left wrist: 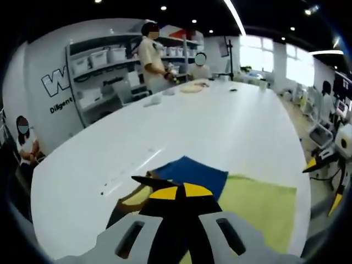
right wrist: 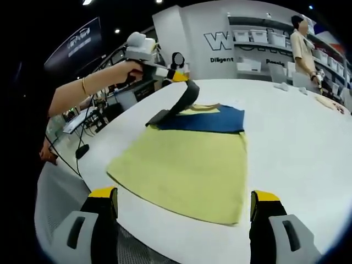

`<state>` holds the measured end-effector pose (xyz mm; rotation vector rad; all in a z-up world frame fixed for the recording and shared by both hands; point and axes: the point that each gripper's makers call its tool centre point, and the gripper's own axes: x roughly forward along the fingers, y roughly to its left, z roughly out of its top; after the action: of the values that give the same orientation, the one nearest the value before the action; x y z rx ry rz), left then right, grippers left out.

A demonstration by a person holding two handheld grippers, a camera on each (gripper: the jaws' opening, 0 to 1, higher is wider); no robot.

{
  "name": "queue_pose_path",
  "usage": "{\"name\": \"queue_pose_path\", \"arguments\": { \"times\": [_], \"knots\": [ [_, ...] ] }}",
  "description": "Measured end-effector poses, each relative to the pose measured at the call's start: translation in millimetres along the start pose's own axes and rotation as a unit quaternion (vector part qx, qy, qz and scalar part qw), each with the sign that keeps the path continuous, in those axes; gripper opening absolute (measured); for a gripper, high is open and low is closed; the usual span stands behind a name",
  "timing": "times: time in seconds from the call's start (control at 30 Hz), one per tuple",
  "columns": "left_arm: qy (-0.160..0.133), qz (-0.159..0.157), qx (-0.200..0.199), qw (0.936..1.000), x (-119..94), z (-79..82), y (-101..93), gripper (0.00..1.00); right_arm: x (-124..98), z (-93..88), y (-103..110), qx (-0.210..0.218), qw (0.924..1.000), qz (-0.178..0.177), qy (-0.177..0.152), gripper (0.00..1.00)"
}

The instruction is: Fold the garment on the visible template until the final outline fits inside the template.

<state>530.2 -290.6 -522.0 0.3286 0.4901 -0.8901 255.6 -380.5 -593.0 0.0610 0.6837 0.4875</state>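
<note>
Left tongs [right wrist: 179, 77] are pinched on a dark edge of the navy blue cloth garment [right wrist: 206, 120], lifting it off the flat yellow-green template sheet [right wrist: 187, 168] on the white counter [right wrist: 297, 143], while the right tongs [right wrist: 184, 206] gape empty nearer the template's near edge.

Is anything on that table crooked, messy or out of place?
One thing: a dark strip of the garment is lifted off the white table, pinched by the left gripper, so that corner stands up instead of lying flat. The yellow template lies flat. Nothing looks spilled or damaged.
</note>
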Motion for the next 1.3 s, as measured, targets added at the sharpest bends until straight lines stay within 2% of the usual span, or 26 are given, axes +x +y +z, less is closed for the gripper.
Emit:
{"name": "queue_pose_path", "arguments": {
  "times": [0.43, 0.77, 0.9, 1.1, 1.17, 1.3],
  "knots": [
    [0.002, -0.021, 0.009, 0.9997, 20.8, -0.1, -29.9, 0.00, -3.1, -7.3, -4.9, 0.005, 1.0000, -0.005, 0.004, 0.99],
    [0.019, -0.033, 0.033, 0.9988, 33.8, -15.4, -55.5, 0.00, -3.7, -10.8, -5.8, 0.010, 0.9999, -0.005, 0.004, 0.99],
    [0.016, -0.035, 0.036, 0.9986, 39.8, -19.1, -64.3, 0.00, -4.5, -12.6, -5.8, 0.012, 0.9999, -0.006, 0.003, 0.99],
    [0.033, -0.032, 0.039, 0.9982, 55.3, -33.7, -73.1, 0.00, -3.7, -13.2, -7.2, 0.014, 0.9999, -0.007, 0.001, 0.99],
    [0.039, -0.037, 0.058, 0.9969, 60.9, -37.6, -79.1, 0.00, -3.2, -13.5, -6.9, 0.013, 0.9999, -0.007, 0.000, 0.99],
    [0.045, -0.042, 0.057, 0.9965, 69.2, -42.9, -87.0, 0.00, -1.4, -15.7, -5.2, 0.017, 0.9998, -0.004, 0.000, 0.99]
  ]
}}
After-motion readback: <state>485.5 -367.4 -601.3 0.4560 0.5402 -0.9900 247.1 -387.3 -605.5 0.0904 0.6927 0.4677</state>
